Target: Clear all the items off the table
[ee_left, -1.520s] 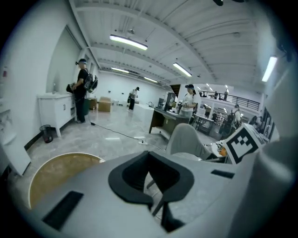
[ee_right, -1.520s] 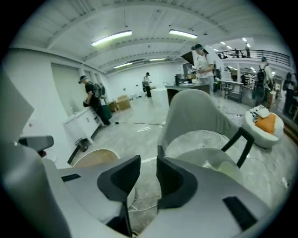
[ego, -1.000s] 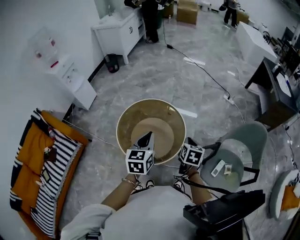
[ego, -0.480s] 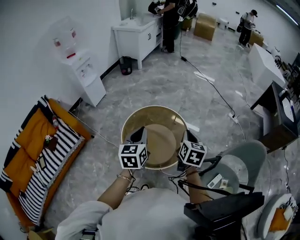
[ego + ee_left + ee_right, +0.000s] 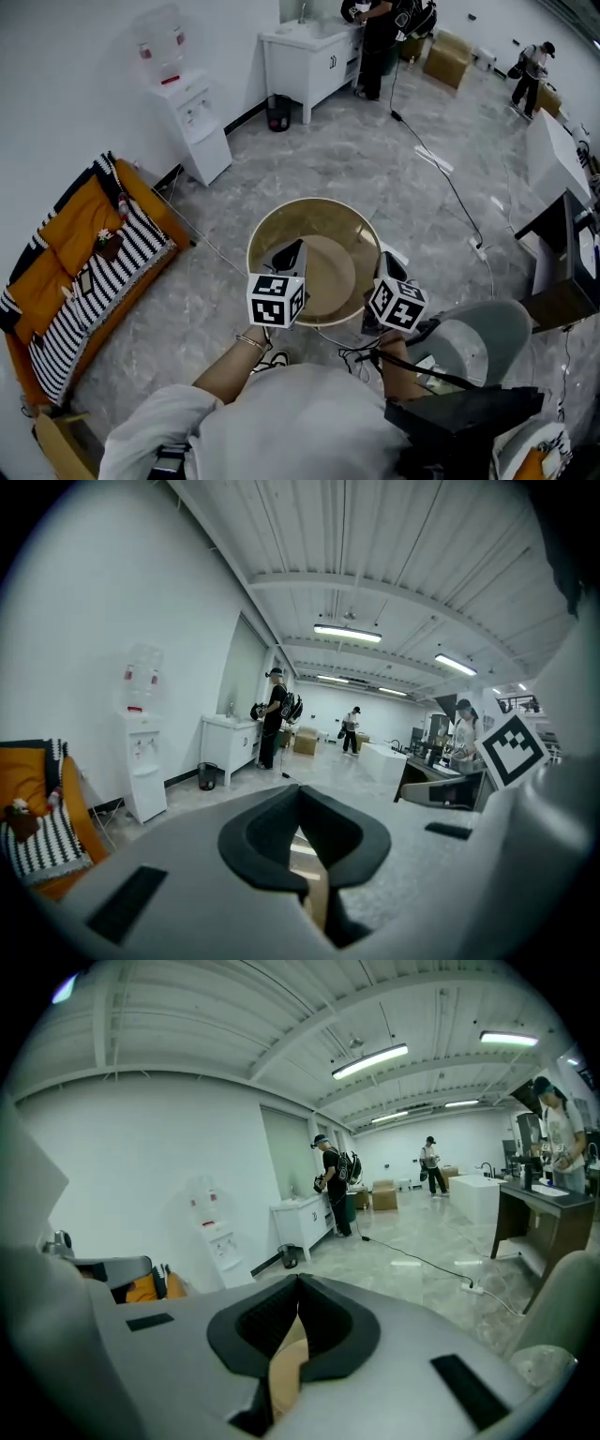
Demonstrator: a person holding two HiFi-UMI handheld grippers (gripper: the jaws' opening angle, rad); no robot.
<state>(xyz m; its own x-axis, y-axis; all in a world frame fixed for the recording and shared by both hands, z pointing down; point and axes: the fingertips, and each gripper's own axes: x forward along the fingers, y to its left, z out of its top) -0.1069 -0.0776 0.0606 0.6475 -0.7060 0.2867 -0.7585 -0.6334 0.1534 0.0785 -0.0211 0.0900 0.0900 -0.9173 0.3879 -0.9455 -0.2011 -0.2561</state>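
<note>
A round tan table (image 5: 321,217) stands in front of me, and I see no items on its top. My left gripper (image 5: 291,251) hovers over its near left part, shut, with nothing between the jaws. In the left gripper view the left gripper (image 5: 300,791) has its tips meeting and points out across the room. My right gripper (image 5: 388,270) is at the table's near right rim, also shut and empty. In the right gripper view the right gripper (image 5: 298,1281) has its jaws closed, with only the tan tabletop showing in the gap below them.
A sofa with an orange and striped cover (image 5: 84,253) is at the left wall, beside a water dispenser (image 5: 187,108). A white cabinet (image 5: 314,56) and people (image 5: 380,33) are at the back. A grey chair (image 5: 480,336) is near right, and a cable (image 5: 450,187) crosses the floor.
Both grippers have lifted a little over the table's near edge and stay shut. The head view has swung, so the sofa and the dispenser now sit further right in it.
</note>
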